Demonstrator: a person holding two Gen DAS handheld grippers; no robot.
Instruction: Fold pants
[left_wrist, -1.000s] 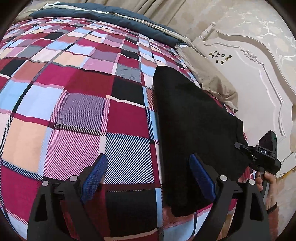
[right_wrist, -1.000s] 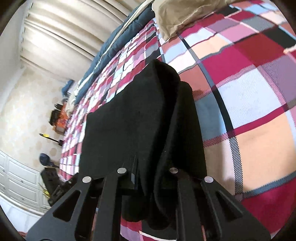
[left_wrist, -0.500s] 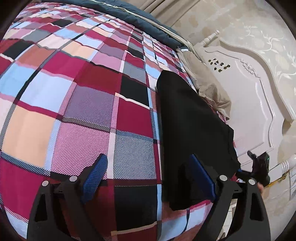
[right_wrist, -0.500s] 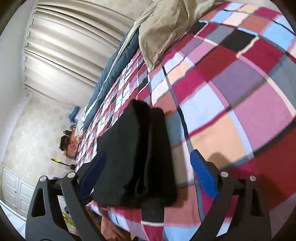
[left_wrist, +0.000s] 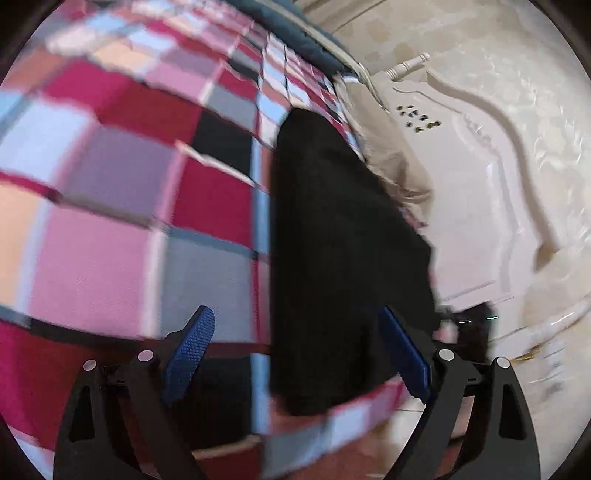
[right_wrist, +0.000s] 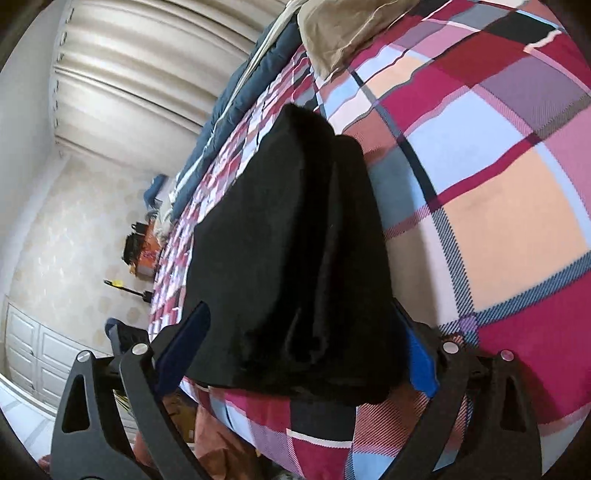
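Note:
The black pants (right_wrist: 295, 240) lie folded into a long thick strip near the edge of the plaid bedcover (right_wrist: 498, 221). My right gripper (right_wrist: 303, 354) stands open astride their near end. The cloth fills the gap between its fingers, hides part of the right blue pad (right_wrist: 421, 365), and is not pinched. In the blurred left wrist view the pants (left_wrist: 340, 258) run away from me beside the bed's right edge. My left gripper (left_wrist: 299, 354) is open, low over the bedcover (left_wrist: 110, 258), and its right pad (left_wrist: 406, 354) is over the pants' near end.
A beige pillow (right_wrist: 343, 29) and a dark blue quilt (right_wrist: 240, 92) lie at the far end of the bed. The white carved headboard (left_wrist: 480, 184) stands right of the pants. Curtains (right_wrist: 147, 66), a white cabinet (right_wrist: 33, 350) and clutter on the floor lie beyond the bed.
My right gripper let go of the pants, opened wide and drew back, then came forward astride them. The left view has turned and is now blurred; its jaws stayed open.

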